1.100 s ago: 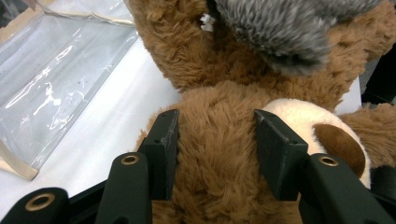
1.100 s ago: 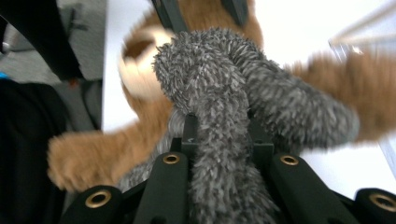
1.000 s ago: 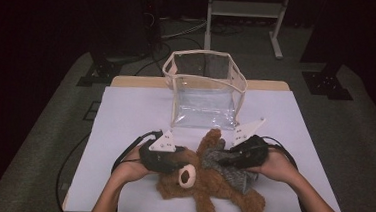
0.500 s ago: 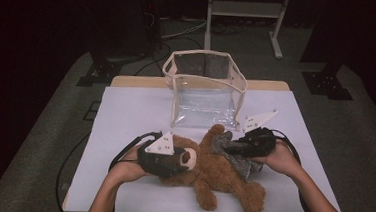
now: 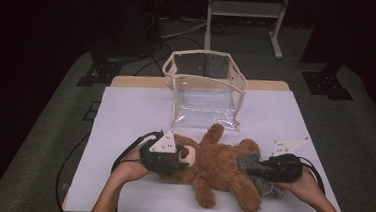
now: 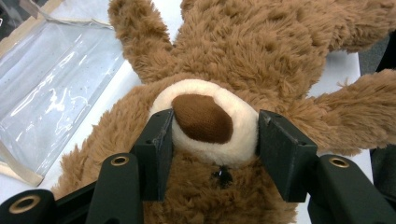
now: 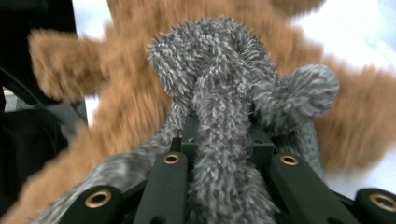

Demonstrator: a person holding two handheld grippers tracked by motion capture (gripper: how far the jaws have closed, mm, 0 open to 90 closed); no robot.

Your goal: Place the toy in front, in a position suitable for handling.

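Jaws of my left gripper (image 6: 211,135) clamp the brown plush teddy bear (image 5: 217,165) by its muzzle, pinning it, while my right gripper (image 7: 223,135) pinches the grey fuzzy scarf (image 7: 224,116) to pull it off.

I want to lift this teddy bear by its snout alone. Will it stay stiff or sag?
Probably sag: the teddy bear lies flat with arms and legs splayed loosely, so the limbs would likely dangle. Its plush snout sits between the left gripper jaws and looks squashy, so a grip may slip. It seems light for its size.
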